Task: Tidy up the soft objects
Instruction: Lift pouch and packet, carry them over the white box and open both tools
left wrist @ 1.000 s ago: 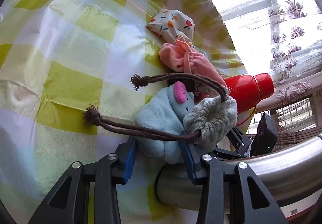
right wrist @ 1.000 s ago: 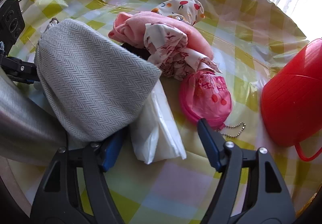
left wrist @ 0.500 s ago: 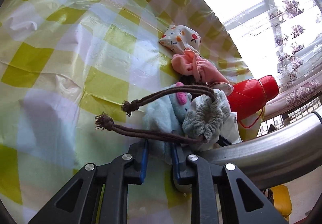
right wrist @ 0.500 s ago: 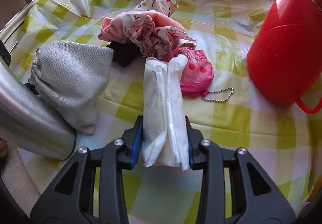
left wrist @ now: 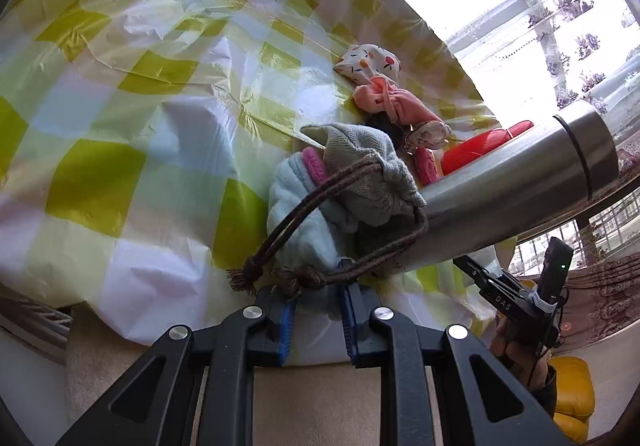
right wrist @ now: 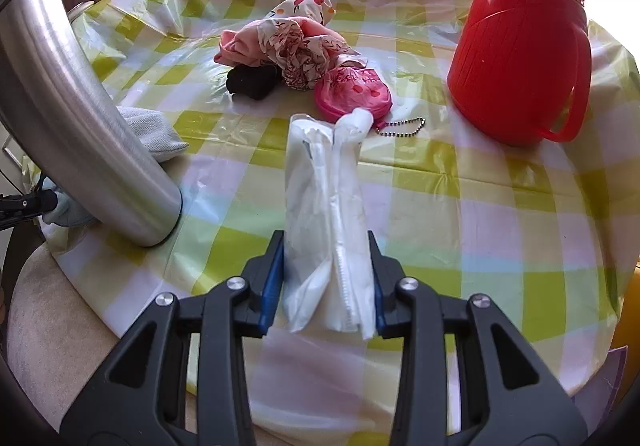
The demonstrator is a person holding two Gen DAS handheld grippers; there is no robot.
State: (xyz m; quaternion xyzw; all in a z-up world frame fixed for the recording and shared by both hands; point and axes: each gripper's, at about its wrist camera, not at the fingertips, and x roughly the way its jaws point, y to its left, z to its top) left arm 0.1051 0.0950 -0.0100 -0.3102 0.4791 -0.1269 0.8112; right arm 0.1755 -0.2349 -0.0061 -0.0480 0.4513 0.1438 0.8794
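Fingers (right wrist: 372,286) pinch white packet (right wrist: 326,213) above checked tablecloth (right wrist: 480,205).

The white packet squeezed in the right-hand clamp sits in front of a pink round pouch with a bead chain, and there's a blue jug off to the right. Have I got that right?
Almost. The jug is red, not blue, as the right wrist view shows. The rest holds: the right gripper is shut on the white packet, with the pink round pouch and its bead chain just beyond it.

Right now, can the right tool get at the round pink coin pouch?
Probably not yet: the right tool is shut on the white plastic tissue packet. The round pink coin pouch lies straight ahead on the checked tablecloth, with nothing else between.
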